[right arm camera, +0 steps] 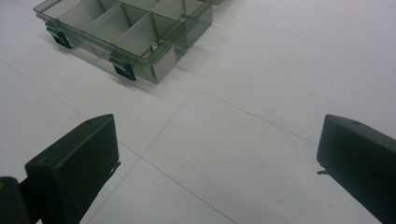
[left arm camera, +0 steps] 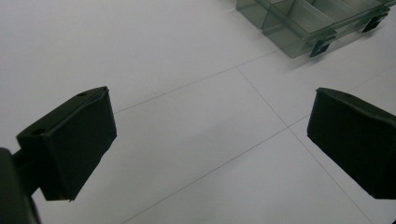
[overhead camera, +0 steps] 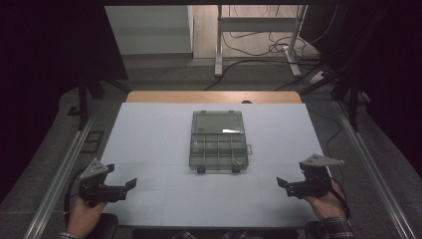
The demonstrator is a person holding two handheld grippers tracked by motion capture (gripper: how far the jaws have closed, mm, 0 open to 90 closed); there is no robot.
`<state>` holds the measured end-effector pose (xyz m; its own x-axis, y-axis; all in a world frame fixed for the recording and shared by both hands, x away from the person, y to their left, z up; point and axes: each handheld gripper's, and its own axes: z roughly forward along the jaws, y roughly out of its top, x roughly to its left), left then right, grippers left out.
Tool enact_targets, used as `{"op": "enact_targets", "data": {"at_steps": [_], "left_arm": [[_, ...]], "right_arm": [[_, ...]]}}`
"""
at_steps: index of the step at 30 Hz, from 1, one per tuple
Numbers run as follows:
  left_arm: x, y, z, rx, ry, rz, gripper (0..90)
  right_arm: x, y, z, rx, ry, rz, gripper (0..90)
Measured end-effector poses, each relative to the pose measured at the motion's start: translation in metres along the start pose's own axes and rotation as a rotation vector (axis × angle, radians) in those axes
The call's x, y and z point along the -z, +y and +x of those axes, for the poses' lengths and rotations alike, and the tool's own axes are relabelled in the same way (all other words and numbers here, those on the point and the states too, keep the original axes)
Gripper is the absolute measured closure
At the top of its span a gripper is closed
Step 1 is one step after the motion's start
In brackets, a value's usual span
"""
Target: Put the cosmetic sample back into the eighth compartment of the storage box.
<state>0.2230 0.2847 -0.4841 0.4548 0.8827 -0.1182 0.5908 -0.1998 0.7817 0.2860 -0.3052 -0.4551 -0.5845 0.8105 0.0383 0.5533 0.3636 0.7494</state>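
A clear grey plastic organizer box (overhead camera: pixel 218 141) lies open in the middle of the white table top (overhead camera: pixel 149 149), its lid folded back toward the far side and its compartments facing up. One compartment near the front right holds a small item (overhead camera: pixel 238 160). My left gripper (overhead camera: pixel 130 184) rests low at the front left, open and empty, pointing right toward the box (left arm camera: pixel 308 25). My right gripper (overhead camera: pixel 281 182) sits at the front right, also open and empty, pointing left toward the box (right arm camera: pixel 126 32). Each gripper is well apart from the box.
Two black latches (right arm camera: pixel 125 71) stick out from the box's near edge. A wooden strip (overhead camera: pixel 214 96) runs along the table's far edge. Metal rails (overhead camera: pixel 59 174) flank both sides. Beyond the table, cables (overhead camera: pixel 259 47) lie on the floor by a white desk frame.
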Motion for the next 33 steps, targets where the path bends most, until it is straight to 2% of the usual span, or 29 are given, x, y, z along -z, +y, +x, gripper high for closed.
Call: {"op": "enact_targets", "data": {"at_steps": [33], "left_arm": [[-0.001,0.001,0.001,0.005,-0.009,-0.005,1.8]], "right_arm": [[0.033,-0.036,-0.023,-0.091,-0.109,-0.018,0.0]]}}
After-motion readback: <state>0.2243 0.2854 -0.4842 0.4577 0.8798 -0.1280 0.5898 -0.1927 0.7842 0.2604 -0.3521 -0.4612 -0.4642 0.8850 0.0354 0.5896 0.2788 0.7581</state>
